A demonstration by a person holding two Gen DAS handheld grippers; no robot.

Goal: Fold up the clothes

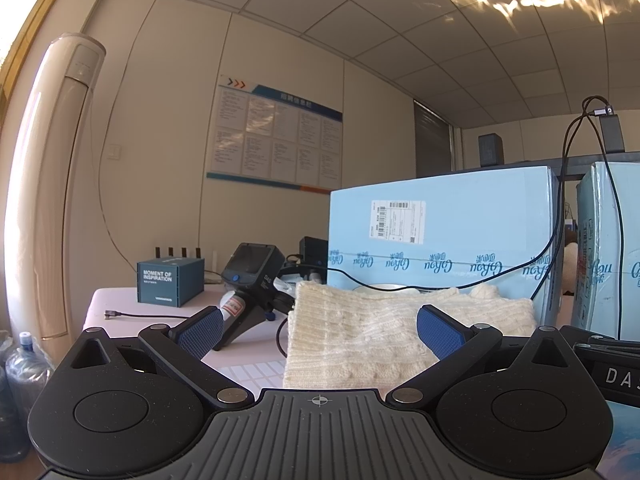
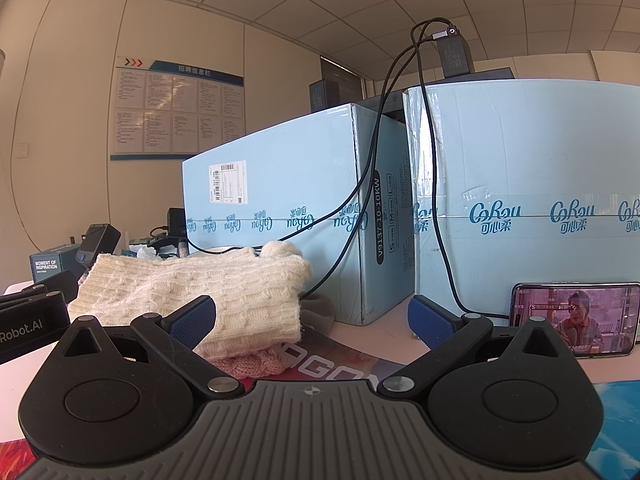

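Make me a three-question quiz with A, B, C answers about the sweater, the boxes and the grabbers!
1. Where is the phone?
A. leaning on a blue box
B. on the sweater
C. in a gripper

2. What colour is the top sweater?
A. red
B. cream
C. black

3. How is the right gripper?
A. shut on the sweater
B. shut on a cable
C. open

Answers:
1 A, it stands against the box.
2 B, the knit is cream.
3 C, its jaws are spread with nothing between.

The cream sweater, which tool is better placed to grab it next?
Probably the left tool: the cream sweater lies straight between its open fingers. The right tool is also open, but the sweater sits off toward its left finger.
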